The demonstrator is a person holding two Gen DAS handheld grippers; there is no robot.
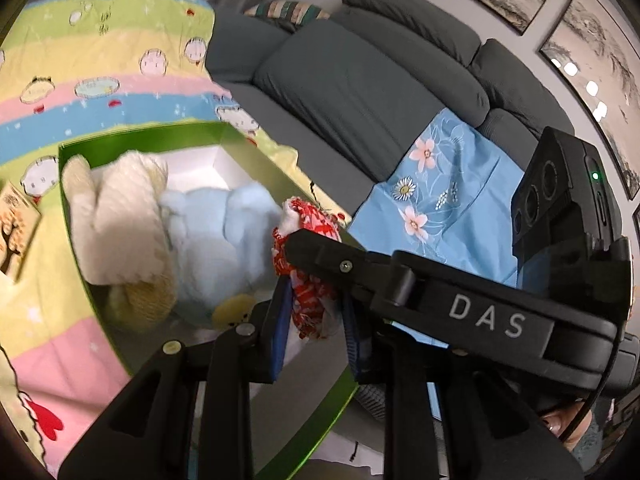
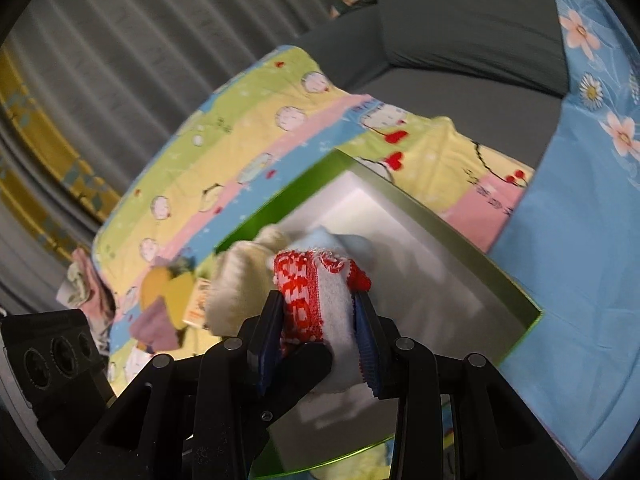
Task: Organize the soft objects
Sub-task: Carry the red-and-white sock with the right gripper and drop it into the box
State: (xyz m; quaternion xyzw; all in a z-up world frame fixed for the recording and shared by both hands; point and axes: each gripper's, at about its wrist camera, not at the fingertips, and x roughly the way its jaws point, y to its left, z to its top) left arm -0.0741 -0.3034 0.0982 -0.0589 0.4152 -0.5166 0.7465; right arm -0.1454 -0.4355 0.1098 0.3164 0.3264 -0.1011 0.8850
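Observation:
A red-and-white patterned sock (image 2: 316, 292) hangs over the green box (image 1: 100, 288), which has a white inside. My right gripper (image 2: 318, 316) is shut on it, the blue pads pressing both sides. My left gripper (image 1: 316, 320) is shut on the sock's (image 1: 308, 304) lower part. The right gripper's finger (image 1: 332, 258) crosses in from the right. One left finger (image 2: 308, 364) shows under the sock. In the box lie a cream soft piece (image 1: 120, 220) and a light blue soft piece (image 1: 224, 240).
The box rests on a striped cartoon sheet (image 1: 100, 80) beside a grey sofa (image 1: 360, 80) with a blue floral cloth (image 1: 440, 200). A small printed card (image 1: 16, 228) lies left of the box. Several small cloth pieces (image 2: 160, 312) sit on the sheet. A grey curtain (image 2: 100, 80) hangs behind.

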